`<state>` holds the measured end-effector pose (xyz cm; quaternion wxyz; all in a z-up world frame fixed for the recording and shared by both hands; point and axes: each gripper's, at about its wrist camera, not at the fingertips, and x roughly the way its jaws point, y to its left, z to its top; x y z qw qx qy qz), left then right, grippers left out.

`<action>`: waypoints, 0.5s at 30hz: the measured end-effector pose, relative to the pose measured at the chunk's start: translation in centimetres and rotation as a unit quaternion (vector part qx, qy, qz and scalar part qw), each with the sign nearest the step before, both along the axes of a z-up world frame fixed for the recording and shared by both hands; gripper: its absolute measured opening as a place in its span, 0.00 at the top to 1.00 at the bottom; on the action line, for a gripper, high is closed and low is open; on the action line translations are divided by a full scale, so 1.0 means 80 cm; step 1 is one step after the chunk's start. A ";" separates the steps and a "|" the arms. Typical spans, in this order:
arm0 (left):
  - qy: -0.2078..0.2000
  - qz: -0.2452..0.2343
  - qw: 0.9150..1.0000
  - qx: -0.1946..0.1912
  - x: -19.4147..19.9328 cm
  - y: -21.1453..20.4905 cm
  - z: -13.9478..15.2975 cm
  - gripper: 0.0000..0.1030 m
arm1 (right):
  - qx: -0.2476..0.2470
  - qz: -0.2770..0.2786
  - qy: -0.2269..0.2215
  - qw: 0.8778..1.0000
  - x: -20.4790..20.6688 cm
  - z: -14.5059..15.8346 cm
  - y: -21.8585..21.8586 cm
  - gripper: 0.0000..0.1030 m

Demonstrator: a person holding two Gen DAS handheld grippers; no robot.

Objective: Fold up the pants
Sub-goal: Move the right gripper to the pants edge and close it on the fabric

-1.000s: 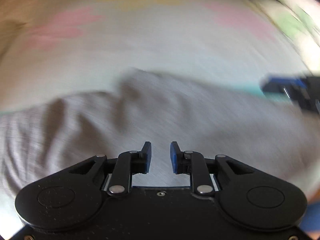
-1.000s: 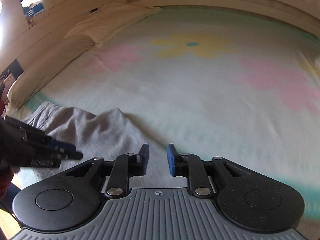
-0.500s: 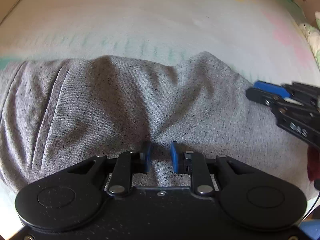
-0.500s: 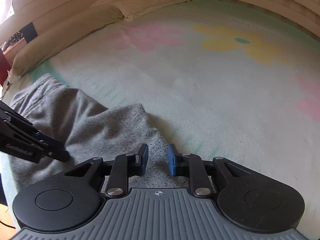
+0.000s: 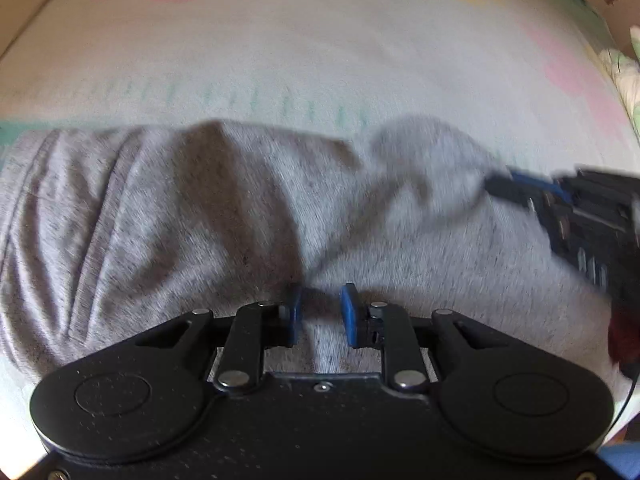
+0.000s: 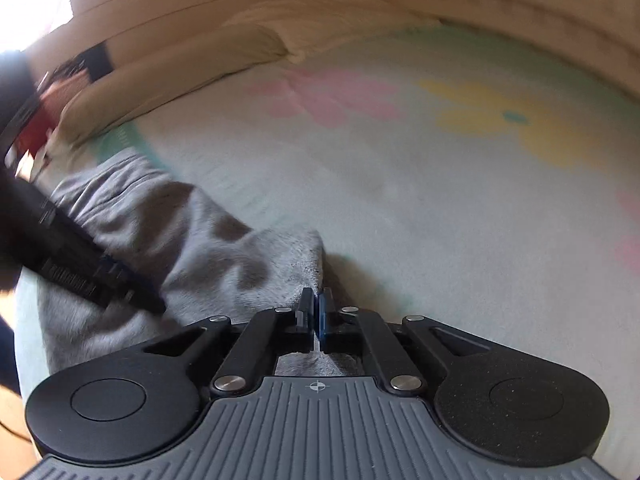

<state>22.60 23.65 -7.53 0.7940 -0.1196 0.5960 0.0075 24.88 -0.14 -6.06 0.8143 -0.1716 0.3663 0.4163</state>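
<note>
In the left wrist view, we see our left gripper [image 5: 320,314] low over the grey pants [image 5: 200,216], its blue pads apart with a strip of fabric showing between them. Half a second ago the pads stood the same way, so this side has not yet taken hold. The pants lie bunched across the near part of the flowered bed cover [image 5: 320,52], one ridge of cloth rising toward the far right. There our right gripper [image 5: 520,190] comes in from the side, blurred, its tip at the cloth. Half a second ago it hung just beside that corner; now it is in contact with it.

In the right wrist view, our right gripper [image 6: 318,312] has its pads drawn together, with the edge of the pants [image 6: 224,264] pinched between them; half a second ago they stood apart. We judge that one corner is now secured and the fold can begin once the left side closes too. The left gripper [image 6: 132,292] lies over the cloth to the left. Pillows [image 6: 224,56] line the far edge of the bed.

We can read no writing here; motion blur hides any lettering on the tools.
</note>
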 end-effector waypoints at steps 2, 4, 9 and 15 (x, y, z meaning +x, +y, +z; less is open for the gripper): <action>-0.032 0.006 0.999 0.018 0.002 0.001 0.016 0.71 | -0.018 0.028 -0.035 0.999 -0.030 0.005 0.004 0.98; -0.062 0.015 0.998 0.029 0.005 0.004 0.031 0.68 | -0.050 0.059 -0.074 0.994 -0.058 0.002 0.011 0.98; -0.098 0.028 0.995 0.015 0.022 0.000 0.051 0.48 | -0.095 0.110 -0.097 0.985 -0.097 -0.019 0.024 0.98; -0.104 -0.048 0.992 0.045 0.045 -0.054 0.046 0.42 | -0.101 0.115 -0.102 0.983 -0.106 -0.026 0.028 0.97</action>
